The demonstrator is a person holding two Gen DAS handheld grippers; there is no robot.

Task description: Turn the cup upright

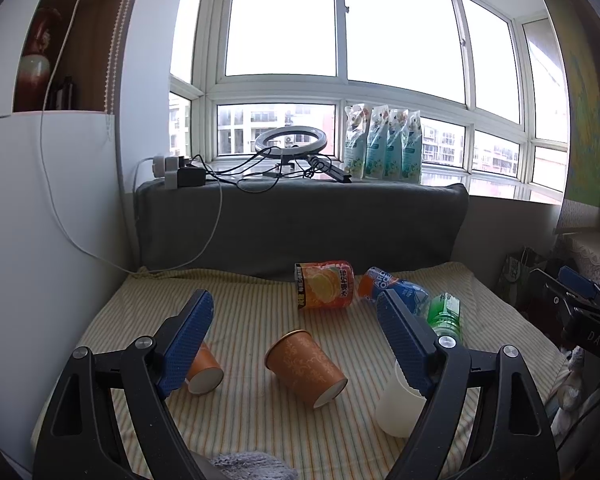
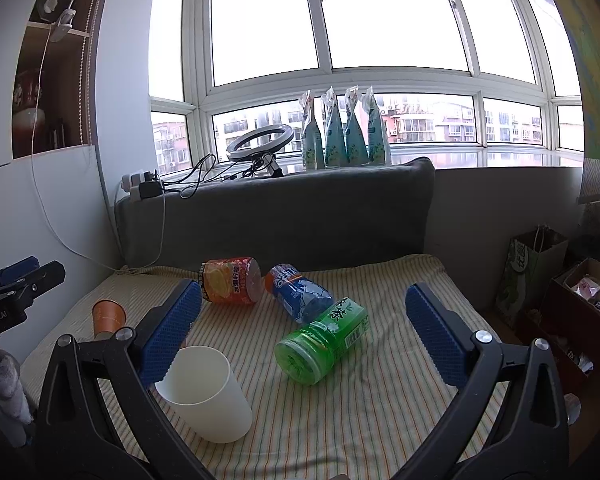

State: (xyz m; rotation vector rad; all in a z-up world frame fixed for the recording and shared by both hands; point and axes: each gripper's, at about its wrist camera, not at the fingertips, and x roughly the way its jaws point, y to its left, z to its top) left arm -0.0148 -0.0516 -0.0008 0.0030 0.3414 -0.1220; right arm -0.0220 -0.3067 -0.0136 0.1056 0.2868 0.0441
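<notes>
An orange paper cup (image 1: 306,368) lies on its side on the striped cloth (image 1: 260,304), between my left gripper's open fingers. A second orange cup (image 1: 204,368) lies on its side behind the left finger; in the right wrist view it shows at the far left (image 2: 108,316). A white cup (image 2: 204,394) stands upright with its mouth up, next to the right gripper's left finger; in the left wrist view it sits behind the right finger (image 1: 400,408). My left gripper (image 1: 296,312) is open and empty. My right gripper (image 2: 304,304) is open and empty above the cloth.
An orange can (image 2: 232,286), a blue bottle (image 2: 300,294) and a green bottle (image 2: 322,344) lie on their sides at the back of the cloth. A grey cushion (image 2: 280,220) backs it. A ring light (image 2: 256,144), cables and pouches (image 2: 344,132) sit on the sill. Boxes (image 2: 580,304) stand at the right.
</notes>
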